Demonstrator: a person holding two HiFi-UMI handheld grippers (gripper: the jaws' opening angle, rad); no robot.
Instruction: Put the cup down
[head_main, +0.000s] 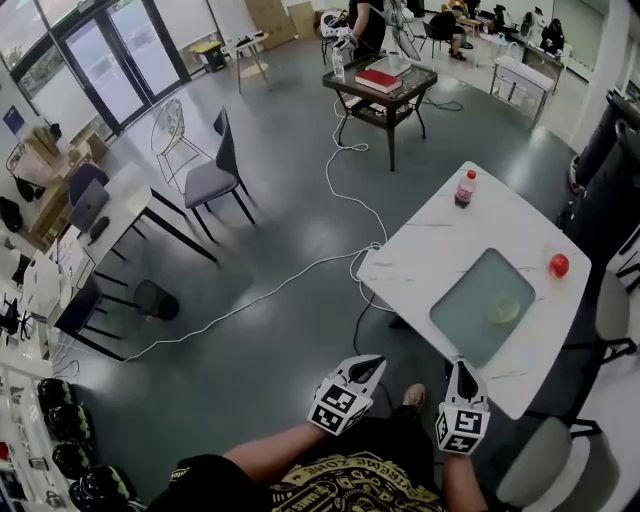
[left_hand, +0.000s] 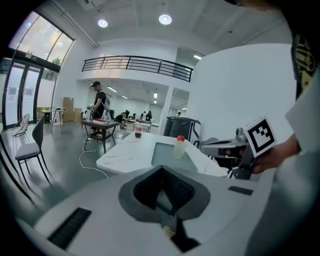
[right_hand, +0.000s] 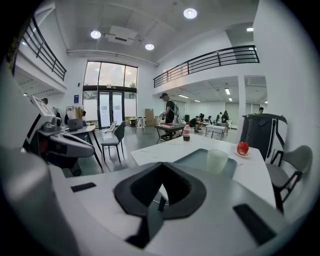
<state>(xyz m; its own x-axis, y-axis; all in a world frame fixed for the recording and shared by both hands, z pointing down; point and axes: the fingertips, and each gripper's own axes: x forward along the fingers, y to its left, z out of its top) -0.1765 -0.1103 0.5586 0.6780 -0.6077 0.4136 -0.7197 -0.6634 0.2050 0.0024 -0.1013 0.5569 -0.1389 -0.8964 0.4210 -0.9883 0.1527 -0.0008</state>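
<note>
A translucent cup (head_main: 503, 310) stands upright on a grey-green mat (head_main: 465, 300) on the white marble table (head_main: 430, 235). It also shows in the left gripper view, cup (left_hand: 179, 148), and in the right gripper view, cup (right_hand: 217, 161). Both grippers hang close to my body, short of the table's near edge and well apart from the cup. My left gripper (head_main: 372, 362) is shut with nothing in it, its jaws meeting in its own view (left_hand: 161, 169). My right gripper (head_main: 462, 368) is also shut and empty (right_hand: 161, 165).
A red apple (head_main: 559, 265) and a cola bottle (head_main: 465, 188) sit on the same table. A white cable (head_main: 300, 270) runs over the floor. A dark side table (head_main: 385, 95) holds a red book, with a person behind it. Chairs (head_main: 215, 170) stand at the left, and another chair (head_main: 612, 310) stands at the right.
</note>
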